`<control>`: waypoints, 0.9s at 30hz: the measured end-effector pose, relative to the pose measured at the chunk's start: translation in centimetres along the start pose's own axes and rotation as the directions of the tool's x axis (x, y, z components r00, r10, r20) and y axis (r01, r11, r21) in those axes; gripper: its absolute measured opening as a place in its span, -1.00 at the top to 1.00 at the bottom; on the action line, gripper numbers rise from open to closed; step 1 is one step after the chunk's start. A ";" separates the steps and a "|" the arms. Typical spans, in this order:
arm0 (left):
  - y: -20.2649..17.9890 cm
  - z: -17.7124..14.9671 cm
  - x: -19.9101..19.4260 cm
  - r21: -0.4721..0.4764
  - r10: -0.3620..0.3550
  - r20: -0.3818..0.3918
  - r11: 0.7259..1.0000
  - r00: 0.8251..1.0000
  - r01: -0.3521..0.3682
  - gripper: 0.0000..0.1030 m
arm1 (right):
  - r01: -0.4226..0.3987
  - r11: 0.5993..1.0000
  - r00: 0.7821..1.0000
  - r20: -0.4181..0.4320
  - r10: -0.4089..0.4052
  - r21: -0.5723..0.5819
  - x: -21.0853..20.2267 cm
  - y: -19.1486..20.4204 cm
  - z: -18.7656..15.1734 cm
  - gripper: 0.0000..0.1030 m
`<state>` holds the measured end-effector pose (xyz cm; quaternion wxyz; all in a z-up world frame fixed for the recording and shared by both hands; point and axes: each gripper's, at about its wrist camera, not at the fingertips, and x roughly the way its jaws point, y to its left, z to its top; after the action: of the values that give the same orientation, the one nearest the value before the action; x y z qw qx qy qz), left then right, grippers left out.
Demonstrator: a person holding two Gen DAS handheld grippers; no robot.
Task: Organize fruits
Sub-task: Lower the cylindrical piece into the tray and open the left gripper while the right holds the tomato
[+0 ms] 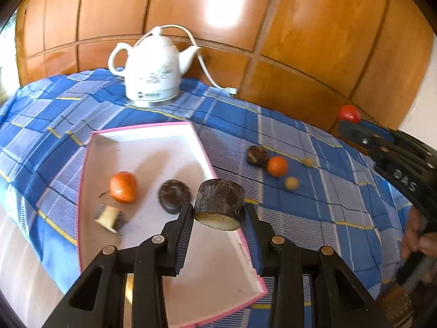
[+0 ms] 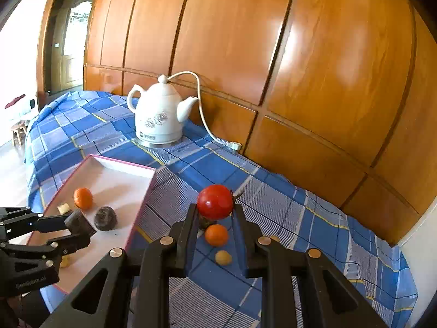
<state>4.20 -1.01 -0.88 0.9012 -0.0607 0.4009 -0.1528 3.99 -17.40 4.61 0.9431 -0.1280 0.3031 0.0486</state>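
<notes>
Mid-carry: left gripper (image 1: 218,213) clamps a sugarcane chunk (image 1: 220,203), right gripper (image 2: 215,213) a tomato (image 2: 215,201); next, release both into the tray (image 1: 153,139).

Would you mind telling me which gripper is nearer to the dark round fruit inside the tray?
Left. The left gripper hovers right beside the dark round fruit; the right gripper is off over the cloth.

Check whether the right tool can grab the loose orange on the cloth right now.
Probably not yet: the right tool is shut on a red tomato. The orange lies bare on the cloth just below it, so the path itself looks free.
</notes>
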 end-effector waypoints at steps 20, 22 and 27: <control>6.6 1.1 1.3 -0.116 0.105 0.000 0.988 0.994 -0.104 0.28 | -0.065 0.995 0.998 0.009 0.066 -0.082 -0.7 5.5 0.9 0.53; 7.0 1.2 1.8 -0.120 0.120 -0.008 0.985 0.993 -0.120 0.28 | -0.073 0.994 0.997 0.009 0.074 -0.085 -0.7 5.9 0.9 0.53; 7.7 1.1 2.9 -0.121 0.134 -0.028 0.983 0.991 -0.137 0.28 | -0.090 0.992 0.996 0.009 0.091 -0.088 -0.8 6.7 1.2 0.53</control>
<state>8.63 5.35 -3.97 0.9001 -0.0871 0.4217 -0.0667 2.92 -10.63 4.60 0.9353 -0.1551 0.2999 0.1055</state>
